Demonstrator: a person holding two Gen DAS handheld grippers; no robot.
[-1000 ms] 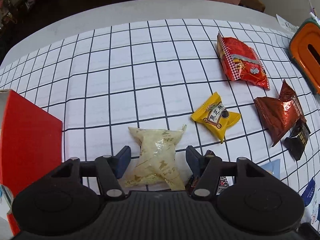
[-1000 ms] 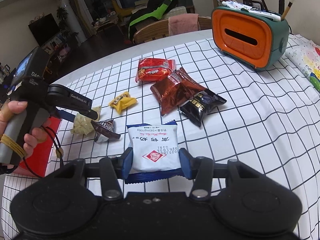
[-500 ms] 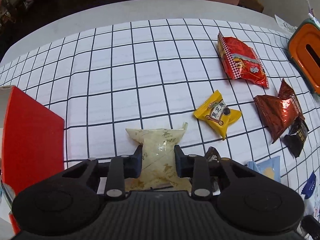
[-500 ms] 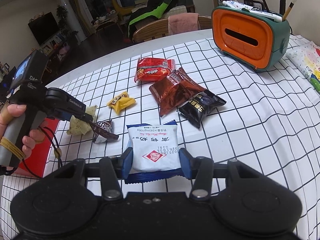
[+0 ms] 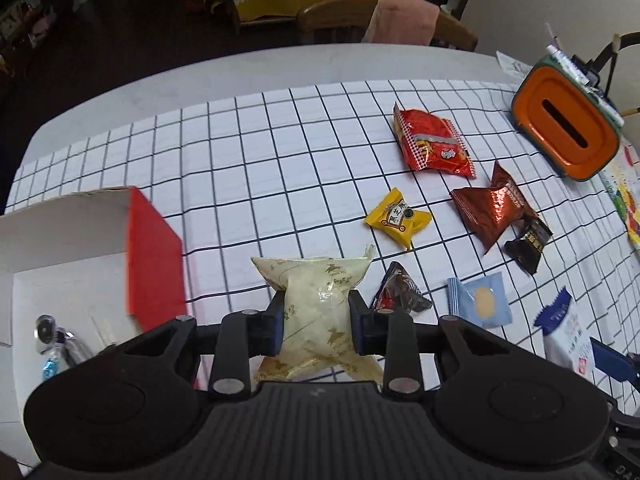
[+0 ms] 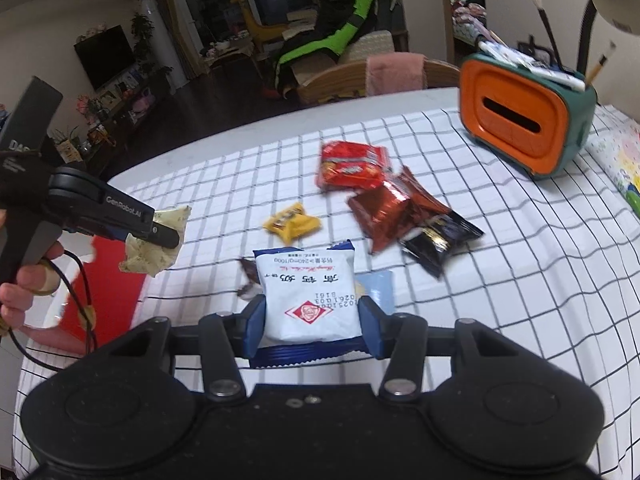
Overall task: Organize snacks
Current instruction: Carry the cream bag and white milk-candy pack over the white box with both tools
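The left claw [image 5: 316,320] is clamped on a pale cream crinkled snack packet with gold print [image 5: 320,304], held clear above the worktop [image 5: 240,184], a white cloth ruled in black squares; in the right wrist view the same packet [image 6: 154,240] hangs from that claw [image 6: 160,236], whose black arm reads "GenRobot.AI"; a person's hand [image 6: 28,280] grips its handle at 9 o'clock. The right claw [image 6: 310,316] is clamped on a white pillow packet with blue crimped ends [image 6: 308,300], printed with red Chinese characters, a red diamond logo, "240mg/100g" and a date code too small to read surely. An open red cardboard box with a white inside [image 5: 152,264] lies at 9 o'clock of the left claw. On the cloth, at 1 o'clock in the left wrist view, lie a small yellow sweet wrapper with black Chinese characters [image 5: 400,220], a red foil snack bag [image 5: 432,144], a copper-brown foil pouch [image 5: 494,208] and a black wrapper [image 5: 528,244] touching it; nearer lie a dark triangular wrapper [image 5: 400,292] and a pale blue sachet [image 5: 480,300]; their print is illegible. An orange and green tissue box holding pens [image 5: 568,132] stands at 2 o'clock.
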